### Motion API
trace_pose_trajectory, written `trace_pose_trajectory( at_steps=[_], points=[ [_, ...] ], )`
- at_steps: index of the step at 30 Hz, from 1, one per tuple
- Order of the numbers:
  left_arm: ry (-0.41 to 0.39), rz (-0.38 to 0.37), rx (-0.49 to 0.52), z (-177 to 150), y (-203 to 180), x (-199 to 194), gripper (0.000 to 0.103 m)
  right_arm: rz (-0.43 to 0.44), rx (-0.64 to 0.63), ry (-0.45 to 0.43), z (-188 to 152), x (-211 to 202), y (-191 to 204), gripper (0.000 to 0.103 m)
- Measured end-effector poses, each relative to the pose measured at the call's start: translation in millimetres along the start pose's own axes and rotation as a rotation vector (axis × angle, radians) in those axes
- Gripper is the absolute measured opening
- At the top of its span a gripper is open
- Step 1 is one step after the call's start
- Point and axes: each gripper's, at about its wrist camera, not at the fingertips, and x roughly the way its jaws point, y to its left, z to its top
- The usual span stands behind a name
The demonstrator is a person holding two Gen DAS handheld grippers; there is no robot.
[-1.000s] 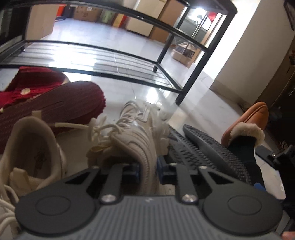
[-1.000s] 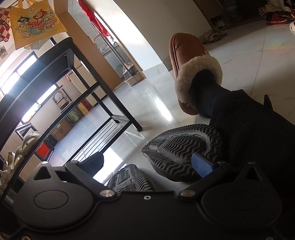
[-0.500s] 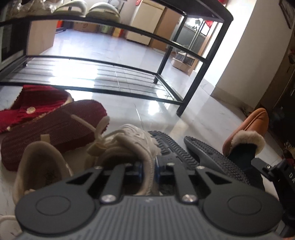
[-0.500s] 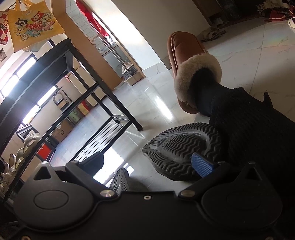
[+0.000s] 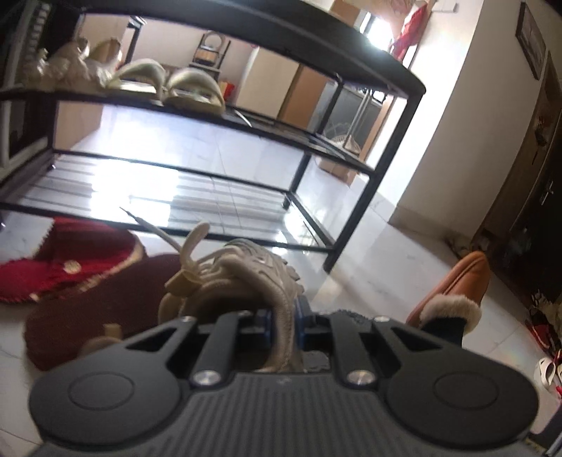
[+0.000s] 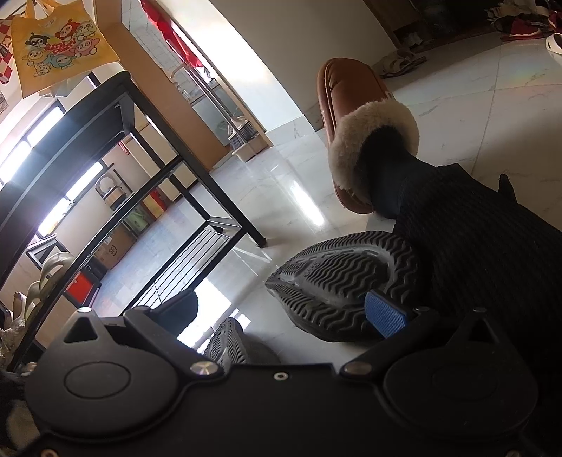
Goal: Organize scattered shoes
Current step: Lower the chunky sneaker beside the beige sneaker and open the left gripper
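Note:
My left gripper (image 5: pixel 282 325) is shut on the collar of a beige laced sneaker (image 5: pixel 242 277) and holds it off the floor in front of the black shoe rack (image 5: pixel 246 119). A pair of dark red slippers (image 5: pixel 80 277) lies on the floor at left. My right gripper (image 6: pixel 281 316) is open, low over the floor; its blue pad (image 6: pixel 384 314) rests by a black shoe lying sole up (image 6: pixel 337 277). A second black sole (image 6: pixel 228 342) shows beside it. The rack's end also shows in the right wrist view (image 6: pixel 147 168).
Beige shoes (image 5: pixel 168 84) stand on the rack's middle shelf. A person's foot in a brown fur-lined slipper (image 6: pixel 354 116) stands on the tiles right of the black shoes, also in the left wrist view (image 5: pixel 456 284). More shoes lie along the far wall (image 6: pixel 520 24).
My left gripper has lifted the beige sneaker off the floor and tilted up towards the rack. The second beige sneaker has dropped out of view. The right gripper has barely moved.

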Motion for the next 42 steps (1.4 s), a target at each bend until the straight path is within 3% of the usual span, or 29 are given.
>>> trace_pose_trajectory(
  at_steps=[4,15,20,25,31,42],
  points=[
    [-0.015,0.043,-0.008,4.8,14.4,-28.9,0.013,0.058,-0.038,-0.002,-4.6,-9.8,14.4,0.103],
    [-0.095,0.160,-0.051,13.3,74.8,-116.3,0.013,0.315,-0.153,0.123,-27.3,-49.0,100.4,0.103],
    [-0.123,0.264,-0.044,-8.4,102.7,-157.2,0.013,0.389,-0.245,0.176,-48.5,-56.6,140.0,0.103],
    [-0.077,0.340,-0.083,-44.1,135.0,-171.1,0.013,0.462,-0.338,0.229,-69.7,-64.1,179.7,0.103],
    [-0.022,0.386,-0.111,-70.6,162.5,-168.8,0.013,0.461,-0.427,0.275,-88.2,-69.4,192.8,0.103],
    [-0.028,0.387,-0.058,-88.2,176.4,-153.3,0.013,0.415,-0.455,0.279,-98.6,-78.7,184.4,0.103]
  ],
)
